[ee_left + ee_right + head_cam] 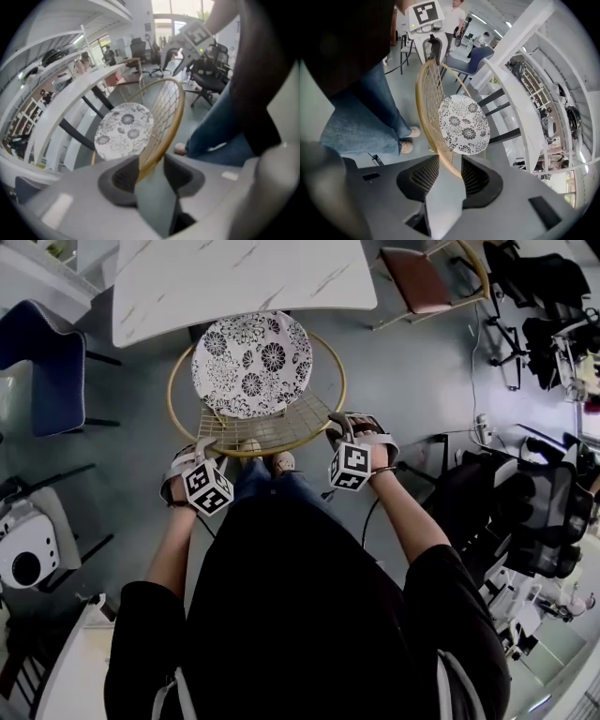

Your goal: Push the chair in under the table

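Pushing evenly from both sides is judged the key to this step. The chair stands on the floor just near of the white tabletop, and only the far edge of its floral cushion is tucked beneath the tabletop's near edge; most of the seat is out in the open.

The golden rim of the wire back is straddled by both tools. The left hand-held gripper is spread, with the rim lying loosely between its jaws against one pad (a gap shows on the other side). The right hand-held gripper is likewise spread around the rim, not pinching it.

A straight shove toward the far side is advised. The rim should be kept seated deep between each pair of jaws so that it cannot slip out sideways. Equal pressure left and right would likely keep the round chair from swivelling off line against the table's dark legs.

No brand, label or legible writing is seen; the marker cubes carry only black-and-white square patterns.
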